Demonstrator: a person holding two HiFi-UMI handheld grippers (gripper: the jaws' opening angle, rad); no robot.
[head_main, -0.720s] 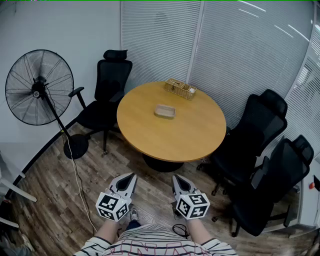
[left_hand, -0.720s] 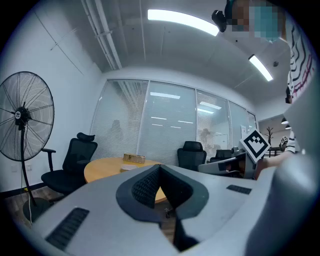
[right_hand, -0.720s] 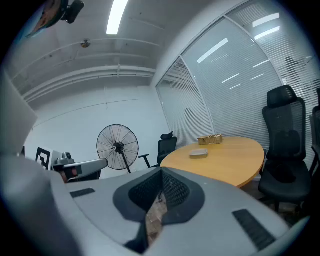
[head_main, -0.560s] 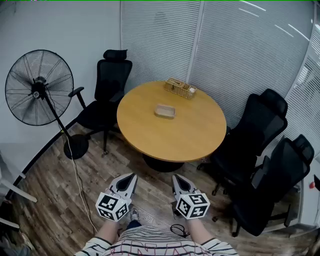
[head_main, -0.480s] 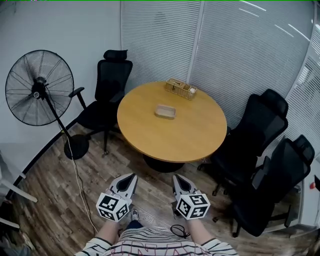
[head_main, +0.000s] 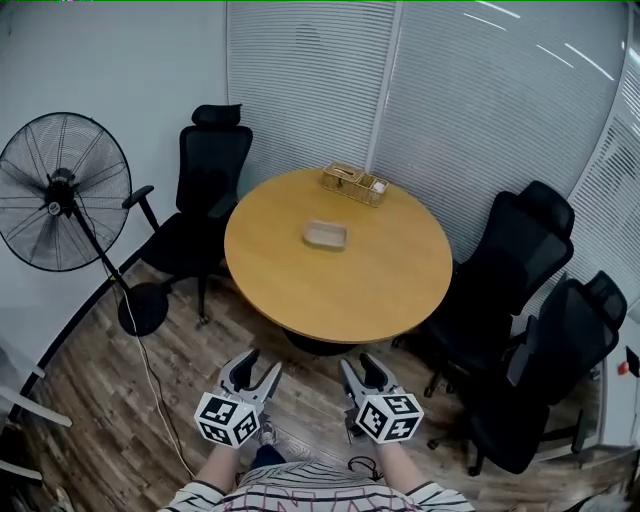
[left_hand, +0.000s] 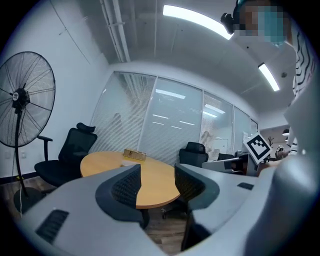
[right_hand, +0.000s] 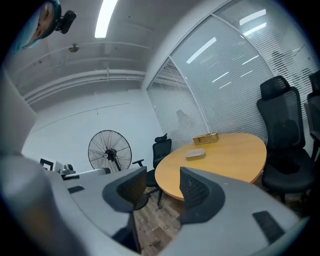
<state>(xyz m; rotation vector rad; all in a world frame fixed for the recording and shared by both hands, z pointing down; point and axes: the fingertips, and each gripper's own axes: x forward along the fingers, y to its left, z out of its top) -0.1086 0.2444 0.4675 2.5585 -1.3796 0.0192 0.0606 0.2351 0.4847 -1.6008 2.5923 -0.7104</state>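
Note:
I stand before a round wooden table (head_main: 390, 290). On it lie a small flat tan tray (head_main: 325, 235) near the middle and a wicker basket (head_main: 355, 183) at the far edge. My left gripper (head_main: 255, 365) and right gripper (head_main: 357, 368) hang side by side over the wooden floor, short of the table's near edge. Both are open and hold nothing. In the left gripper view the table (left_hand: 155, 175) shows between the jaws, with the basket (left_hand: 134, 154) far off. The right gripper view shows the table (right_hand: 230, 155), the tray (right_hand: 195, 153) and the basket (right_hand: 205, 137).
A standing fan (head_main: 62, 190) with a cord on the floor is at the left. One black office chair (head_main: 200, 190) sits behind the table at the left, two more (head_main: 520, 260) at the right. Glass walls with blinds close the back.
Both grippers have opened; their jaws were shut before. The head view has shifted slightly, so the table and fan sit a little further left and lower.

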